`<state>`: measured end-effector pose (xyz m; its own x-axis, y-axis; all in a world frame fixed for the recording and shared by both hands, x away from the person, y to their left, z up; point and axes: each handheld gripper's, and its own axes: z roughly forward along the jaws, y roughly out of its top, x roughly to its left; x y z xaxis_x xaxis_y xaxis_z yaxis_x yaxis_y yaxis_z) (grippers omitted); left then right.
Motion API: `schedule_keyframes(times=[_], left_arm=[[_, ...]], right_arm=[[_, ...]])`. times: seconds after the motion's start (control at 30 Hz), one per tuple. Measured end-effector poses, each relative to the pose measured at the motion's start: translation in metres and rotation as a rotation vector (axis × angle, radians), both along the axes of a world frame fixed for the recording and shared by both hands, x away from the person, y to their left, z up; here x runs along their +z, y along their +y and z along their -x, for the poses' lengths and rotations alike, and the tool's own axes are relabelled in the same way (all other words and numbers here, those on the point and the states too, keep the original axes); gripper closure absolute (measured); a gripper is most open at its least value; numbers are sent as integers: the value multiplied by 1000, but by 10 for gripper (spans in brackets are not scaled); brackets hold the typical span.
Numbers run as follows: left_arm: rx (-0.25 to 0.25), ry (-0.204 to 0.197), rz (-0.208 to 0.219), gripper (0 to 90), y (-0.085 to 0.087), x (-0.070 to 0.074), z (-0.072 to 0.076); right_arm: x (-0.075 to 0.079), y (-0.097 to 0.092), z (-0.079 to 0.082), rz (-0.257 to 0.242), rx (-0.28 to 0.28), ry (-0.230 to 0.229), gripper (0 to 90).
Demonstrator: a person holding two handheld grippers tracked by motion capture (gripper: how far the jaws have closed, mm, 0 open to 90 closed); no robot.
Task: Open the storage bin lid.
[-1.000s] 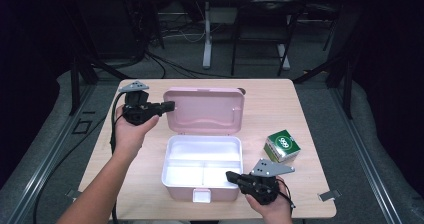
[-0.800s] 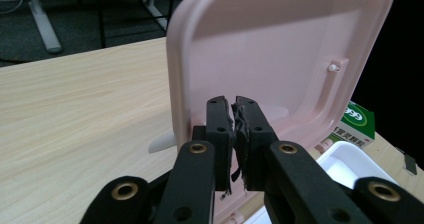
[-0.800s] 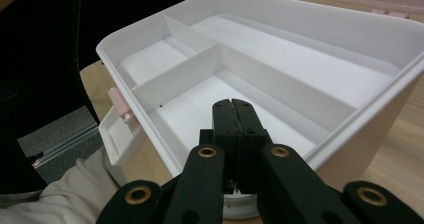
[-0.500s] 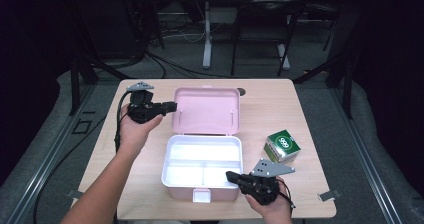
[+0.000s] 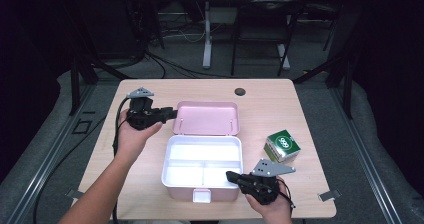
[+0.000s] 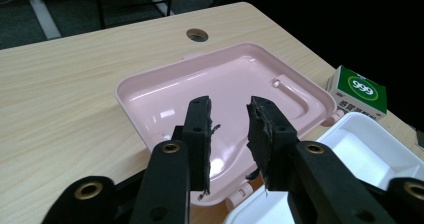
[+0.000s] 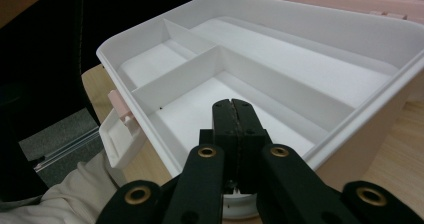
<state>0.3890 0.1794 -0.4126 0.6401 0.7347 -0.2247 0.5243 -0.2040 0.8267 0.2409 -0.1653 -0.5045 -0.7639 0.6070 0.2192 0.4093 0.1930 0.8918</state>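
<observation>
A wooden tabletop [image 5: 310, 104] carries an open lunch box: a white compartmented tray [image 5: 201, 167] sits near the middle, and its pink lid [image 5: 205, 118] lies flat behind it, on the far side, inner face up. The tray has one long section along its far side and two smaller ones along its near side, all bare. A pale pink latch [image 5: 201, 195] hangs from the tray's near wall. The left gripper [image 5: 167, 114] is held in a hand just at the lid's left edge; its jaws have just been opening and now stand apart with nothing between them, the lid's inside showing beyond them in the left gripper view [image 6: 231, 129]. The right gripper [image 5: 232, 175] rests at the tray's near right corner, its jaws pressed together, and it seems to lie against or just over the tray's rim, though the contact is hard to judge. A small green and white box [image 5: 283, 145] stands right of the tray, near the right hand.
</observation>
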Motion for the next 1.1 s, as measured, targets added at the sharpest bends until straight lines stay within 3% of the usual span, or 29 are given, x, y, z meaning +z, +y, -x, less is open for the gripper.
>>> schedule_keyframes(times=[0.2, 0.4, 0.7, 0.83, 1.0, 1.1], left_arm=[[-8, -22, -4, 632, 5, 3, 8], [-56, -27, -7, 618, 7, 6, 15], [-147, -26, -100, 653, -1, 12, 26], [-193, -48, -111, 615, -6, 15, 31], [-247, -69, -176, 594, -14, 16, 36], [-277, -46, -175, 590, -17, 16, 38]], right_arm=[[-1, 0, 1, -7, -8, -3, 900], [-1, 0, 1, -21, -14, 0, 900], [-1, 0, 2, -24, -15, -1, 868], [-1, 1, 2, -28, -13, 4, 855], [0, 1, 2, -33, -10, 14, 831], [1, 1, 2, -30, -1, 22, 818]])
